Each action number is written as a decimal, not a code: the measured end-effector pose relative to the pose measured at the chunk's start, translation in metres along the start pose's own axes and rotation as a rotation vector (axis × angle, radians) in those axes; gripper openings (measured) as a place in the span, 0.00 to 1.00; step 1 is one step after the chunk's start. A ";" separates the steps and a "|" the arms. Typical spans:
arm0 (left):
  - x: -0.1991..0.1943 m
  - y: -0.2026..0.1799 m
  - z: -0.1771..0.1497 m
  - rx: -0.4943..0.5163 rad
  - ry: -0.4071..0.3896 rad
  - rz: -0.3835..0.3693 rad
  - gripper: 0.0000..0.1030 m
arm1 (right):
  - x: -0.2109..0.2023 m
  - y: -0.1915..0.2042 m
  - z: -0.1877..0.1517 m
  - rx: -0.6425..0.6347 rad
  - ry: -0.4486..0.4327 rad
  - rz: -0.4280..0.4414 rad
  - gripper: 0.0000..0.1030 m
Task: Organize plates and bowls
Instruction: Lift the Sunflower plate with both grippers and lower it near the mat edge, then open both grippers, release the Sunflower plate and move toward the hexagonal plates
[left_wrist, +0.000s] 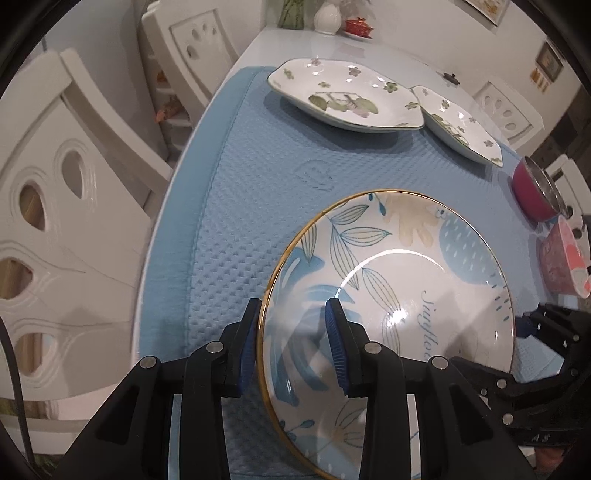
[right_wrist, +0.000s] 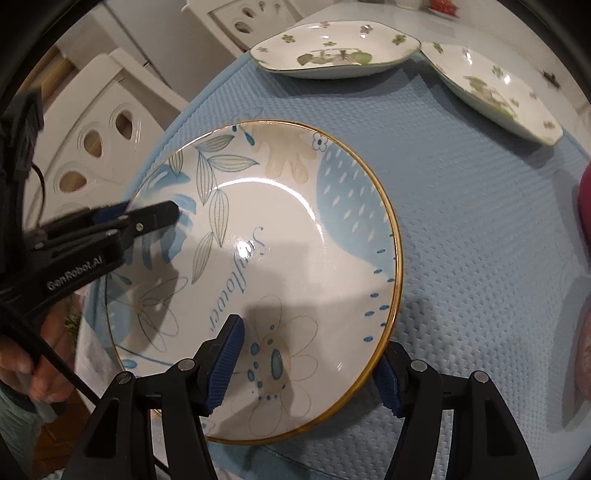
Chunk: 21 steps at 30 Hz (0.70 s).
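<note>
**Round plate straddled at two rim points, both grippers**

Round plate (left_wrist: 388, 295): white, gold rim, blue leaf pattern, script lettering across the centre. It lies over the blue waffle-weave mat (left_wrist: 236, 192) on the table, near the mat's near edge. Whether it rests on the mat or is lifted clear cannot be told.

Left gripper (left_wrist: 291, 343): jaws narrow, straddling the plate's left rim, one blue pad outside the edge, one inside over the well. The outer pad sits against the gold rim; the grip reads as a pinch on the rim.

Right gripper (right_wrist: 310, 365): jaws about half spread, straddling the plate's near-right rim, one finger over the flower motif inside, the other beyond the edge. Contact by the pads cannot be told.

Farther back on the mat: two squarish floral plates (left_wrist: 343, 96), (left_wrist: 458, 122), side by side, corners touching or nearly so. At the mat's right edge, a red bowl (left_wrist: 535, 192) and a pink patterned bowl (left_wrist: 565, 258), close together.
</note>
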<state>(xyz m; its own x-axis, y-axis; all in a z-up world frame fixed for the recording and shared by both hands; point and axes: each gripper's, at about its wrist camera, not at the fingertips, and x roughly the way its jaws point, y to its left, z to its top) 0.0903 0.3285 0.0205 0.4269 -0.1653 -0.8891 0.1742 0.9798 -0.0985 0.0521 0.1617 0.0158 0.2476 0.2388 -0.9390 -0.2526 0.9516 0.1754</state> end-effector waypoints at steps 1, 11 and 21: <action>-0.005 -0.003 0.000 0.020 -0.015 0.014 0.30 | 0.000 -0.002 0.000 0.012 0.004 -0.003 0.62; -0.083 -0.036 -0.006 0.094 -0.205 0.058 0.30 | -0.073 -0.027 -0.022 0.118 -0.121 0.002 0.62; -0.162 -0.110 -0.025 0.058 -0.357 -0.056 0.32 | -0.154 -0.028 -0.077 0.135 -0.261 -0.016 0.62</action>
<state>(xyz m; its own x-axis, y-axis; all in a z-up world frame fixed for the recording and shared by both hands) -0.0204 0.2505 0.1638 0.6963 -0.2574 -0.6700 0.2520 0.9617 -0.1076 -0.0508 0.0833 0.1332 0.4871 0.2491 -0.8371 -0.1246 0.9685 0.2157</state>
